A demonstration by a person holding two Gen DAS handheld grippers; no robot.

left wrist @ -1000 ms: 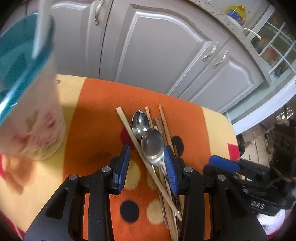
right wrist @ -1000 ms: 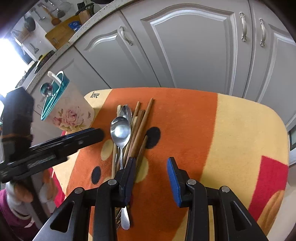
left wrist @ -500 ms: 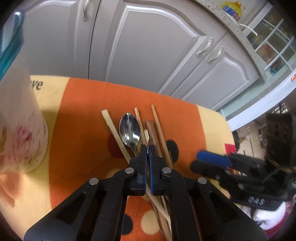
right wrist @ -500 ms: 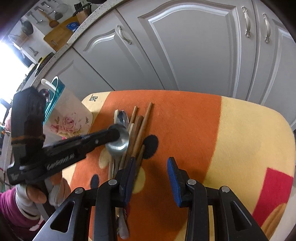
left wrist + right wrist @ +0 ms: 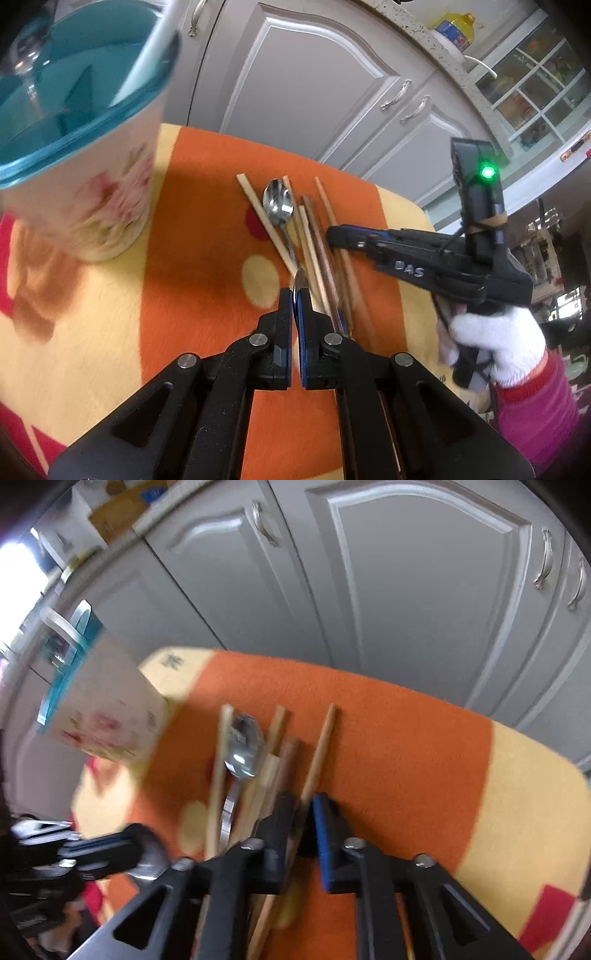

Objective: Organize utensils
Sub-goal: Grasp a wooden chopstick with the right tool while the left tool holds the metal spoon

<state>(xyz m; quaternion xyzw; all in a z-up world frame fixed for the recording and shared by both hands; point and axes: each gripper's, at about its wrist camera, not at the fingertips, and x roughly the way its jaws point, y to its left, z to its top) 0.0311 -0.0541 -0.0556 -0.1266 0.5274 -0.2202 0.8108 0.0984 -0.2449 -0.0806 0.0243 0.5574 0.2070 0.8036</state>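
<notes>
My left gripper is shut on a metal spoon, whose bowl tip pokes out above the jaws; it is lifted off the orange cloth. It shows at lower left in the right wrist view. A second spoon and several chopsticks lie on the cloth. My right gripper has its jaws narrowed around one brown chopstick, low over the pile. A floral utensil cup with a teal rim stands at left.
Grey cabinet doors stand behind the cloth-covered table. The cup holds a white-handled utensil and a spoon. The table's far edge lies just beyond the chopstick tips.
My left gripper shut on the top spoon and lifted it back off the pile toward the cup. My right gripper moved forward and down and narrowed onto a chopstick.
</notes>
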